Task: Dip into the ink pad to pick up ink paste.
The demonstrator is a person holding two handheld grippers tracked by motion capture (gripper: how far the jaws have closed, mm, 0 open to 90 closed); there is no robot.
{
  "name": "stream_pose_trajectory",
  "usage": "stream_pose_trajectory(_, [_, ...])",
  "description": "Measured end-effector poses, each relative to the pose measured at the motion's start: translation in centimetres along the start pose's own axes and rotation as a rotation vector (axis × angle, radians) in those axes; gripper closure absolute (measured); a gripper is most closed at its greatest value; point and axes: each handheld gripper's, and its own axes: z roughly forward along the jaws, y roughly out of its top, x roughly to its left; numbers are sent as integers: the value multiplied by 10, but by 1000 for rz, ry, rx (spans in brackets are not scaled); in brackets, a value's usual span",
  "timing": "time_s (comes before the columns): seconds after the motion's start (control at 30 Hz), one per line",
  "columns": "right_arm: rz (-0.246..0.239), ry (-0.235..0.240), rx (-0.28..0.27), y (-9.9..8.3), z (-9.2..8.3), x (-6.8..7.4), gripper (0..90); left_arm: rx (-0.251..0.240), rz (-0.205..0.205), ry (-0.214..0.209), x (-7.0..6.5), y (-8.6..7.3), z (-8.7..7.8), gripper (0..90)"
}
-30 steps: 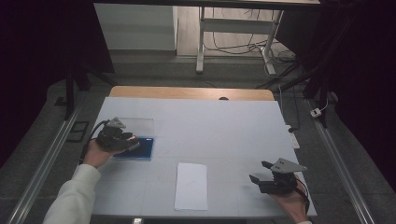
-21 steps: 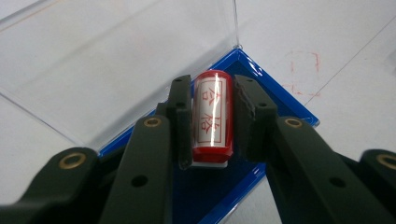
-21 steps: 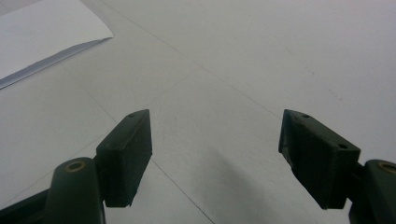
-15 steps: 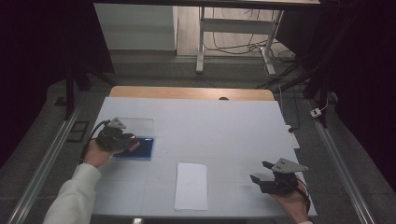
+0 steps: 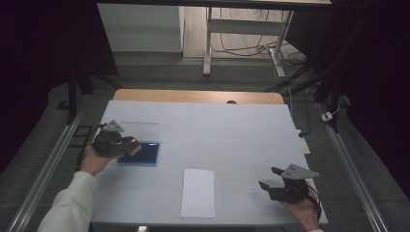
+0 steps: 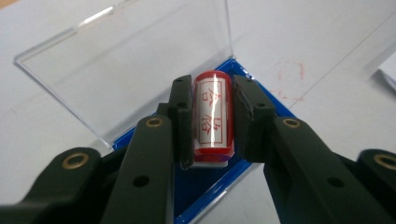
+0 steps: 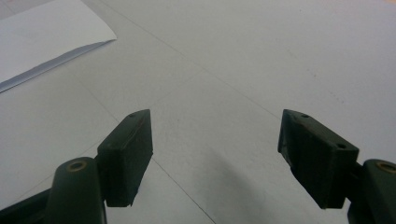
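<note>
The red stamp (image 6: 211, 116) looks like glossy plastic, a bright streak of light running down its rounded, smooth body. The blue case (image 6: 212, 184) under it is shiny plastic too, and its raised lid (image 6: 126, 60) is clear, hard and glass-smooth. The left gripper (image 6: 212, 121) has matt black plastic jaws with small brass-coloured rivets; the right gripper (image 7: 215, 158) has the same dull finish. The sheet of paper (image 5: 198, 192) is matt white. The table (image 5: 232, 130) has a pale, smooth covering, perhaps laminate, with a bare wood strip (image 5: 193, 95) at its far edge.
</note>
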Motion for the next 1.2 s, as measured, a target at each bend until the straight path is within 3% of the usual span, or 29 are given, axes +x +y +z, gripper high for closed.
stream_pose_trajectory(0.47, [-13, -2, 2, -1, 2, 3, 267, -15, 29, 3, -6, 17, -25, 703])
stream_pose_trajectory(0.93, [-18, 6, 10, -1, 4, 4, 269, 36, 17, 4, -5, 18, -14, 703])
stream_pose_trajectory(1.2, [-16, 3, 14, -2, 4, 3, 270, 69, 38, 2, -7, 22, -2, 703])
